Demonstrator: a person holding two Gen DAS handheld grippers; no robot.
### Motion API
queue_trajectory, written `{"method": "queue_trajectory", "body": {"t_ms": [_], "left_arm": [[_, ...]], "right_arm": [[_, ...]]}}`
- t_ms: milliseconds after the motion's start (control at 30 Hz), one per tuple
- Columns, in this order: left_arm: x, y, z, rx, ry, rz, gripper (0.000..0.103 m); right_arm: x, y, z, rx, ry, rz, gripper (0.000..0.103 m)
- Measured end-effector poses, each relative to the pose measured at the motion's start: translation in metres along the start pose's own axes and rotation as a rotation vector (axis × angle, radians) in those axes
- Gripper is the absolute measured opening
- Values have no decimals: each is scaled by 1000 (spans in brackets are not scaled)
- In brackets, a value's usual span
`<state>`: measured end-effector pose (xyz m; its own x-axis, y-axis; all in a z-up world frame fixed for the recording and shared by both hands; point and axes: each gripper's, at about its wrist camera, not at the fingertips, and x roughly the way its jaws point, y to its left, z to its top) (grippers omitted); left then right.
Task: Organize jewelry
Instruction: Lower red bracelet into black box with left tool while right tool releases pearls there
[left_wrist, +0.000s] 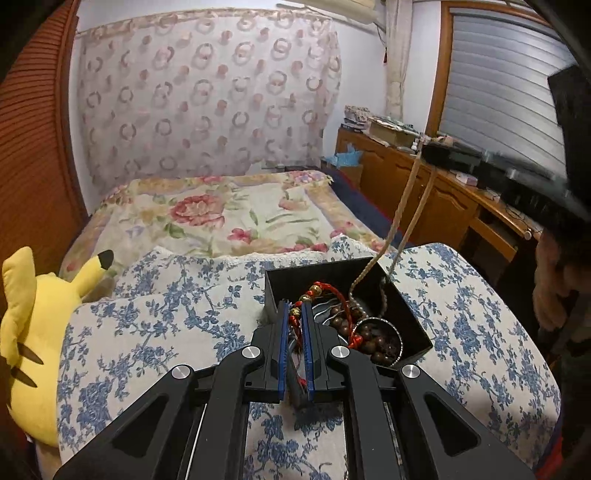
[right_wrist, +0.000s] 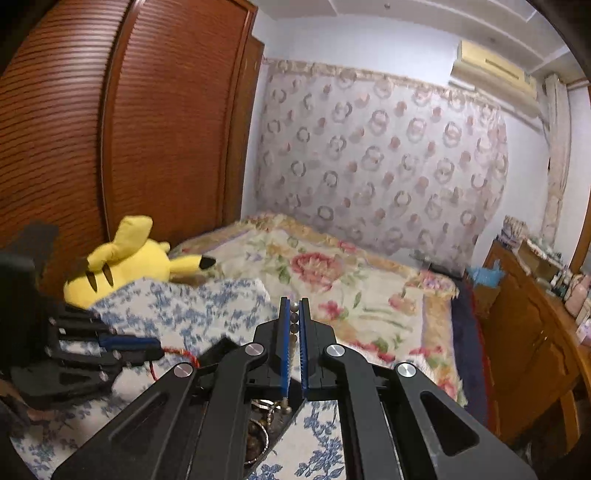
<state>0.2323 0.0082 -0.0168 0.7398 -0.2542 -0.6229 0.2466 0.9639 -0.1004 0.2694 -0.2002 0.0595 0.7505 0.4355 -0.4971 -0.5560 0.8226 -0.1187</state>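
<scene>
The bed (left_wrist: 207, 218), under a floral cover, fills the middle of both views, with a blue-flowered quilt (left_wrist: 155, 317) folded over its near end. A yellow plush toy (left_wrist: 33, 332) lies at nine o'clock of the left wrist view.

On the quilt, at about four o'clock from centre in that view, sits the open black jewelry box (left_wrist: 410, 321), holding a tangle of brown wooden beads (left_wrist: 373, 339), a metal bangle and cords.

The left hand-held gripper (left_wrist: 295, 310) is pinched nearly shut on a red cord bracelet (left_wrist: 332, 291) with gold beads, right at the box's near-left wall. The right hand-held gripper (right_wrist: 294, 314) is likewise closed tight, on a string of small grey beads (right_wrist: 294, 321). A tan rope necklace (left_wrist: 402, 206) rises taut from the box toward one o'clock, up to this gripper's blurred body; whether it is the same strand I cannot tell.

The step in hand looks like pulling tangled pieces apart. Next, each strand probably needs drawing clear of the pile slowly, in opposite directions, watching that the red cord does not snag the wooden beads or drag the light box along.
</scene>
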Motion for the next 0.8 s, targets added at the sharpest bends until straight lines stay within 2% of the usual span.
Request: {"method": "queue_trajectory", "body": {"t_ms": [333, 567, 733, 800], "left_arm": [[24, -4, 4, 17, 29, 3, 6], [34, -6, 8, 23, 44, 3, 6], [39, -8, 11, 28, 48, 2, 7], [41, -9, 12, 30, 47, 0, 7]], "right_arm": [[32, 2, -32, 43, 93, 81, 6], [38, 0, -40, 60, 112, 103, 6], [37, -3, -45, 65, 111, 99, 21], [35, -8, -47, 69, 112, 98, 22]]}}
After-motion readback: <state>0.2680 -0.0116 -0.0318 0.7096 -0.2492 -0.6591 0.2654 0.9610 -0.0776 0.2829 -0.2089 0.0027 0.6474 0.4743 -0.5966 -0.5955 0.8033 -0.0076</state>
